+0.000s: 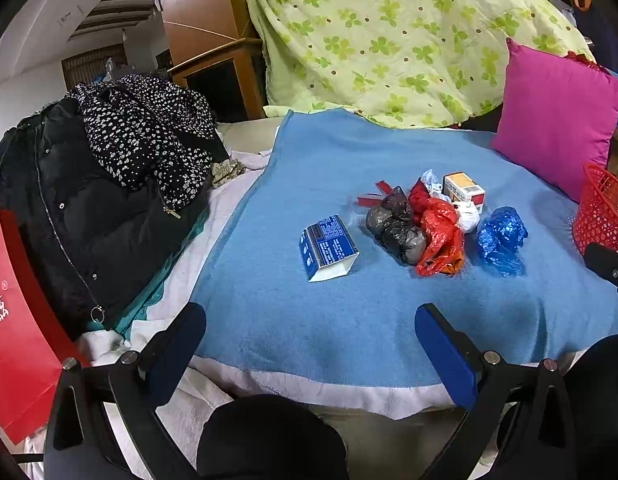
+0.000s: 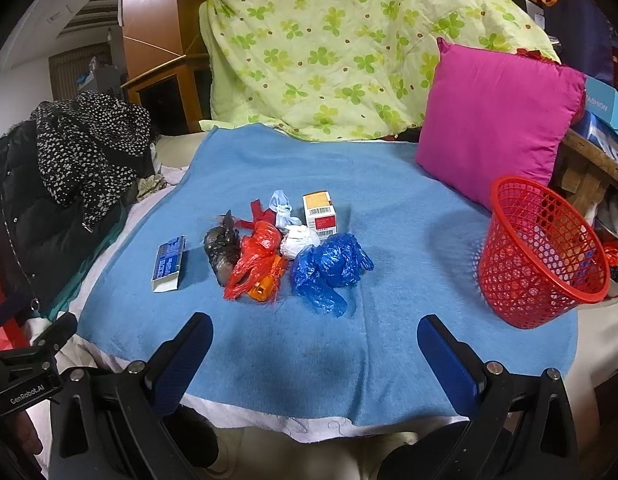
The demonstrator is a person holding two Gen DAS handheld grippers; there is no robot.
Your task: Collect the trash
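So the blue blanket (image 2: 389, 208) on the bed fills most of both frames, with the green clover quilt (image 2: 329, 40) and a magenta pillow (image 2: 497, 120) up top. The red mesh basket (image 2: 541, 252) sits whole at the right of the right wrist view; the left wrist view only catches its edge at far right. That left view instead shows way more of the black jacket pile (image 1: 89, 200) at the left edge.

Trash is bunched mid-frame: blue plastic bag (image 2: 329, 268), red bag (image 2: 257, 260), dark grey bag (image 2: 221, 252), blue-and-white carton (image 2: 169, 264), small orange-and-white box (image 2: 319, 212).

Left claw (image 1: 309, 344) and right claw (image 2: 313, 352) both have fingers spread wide, holding nothing, at the bottom of the frame, well short of the pile.
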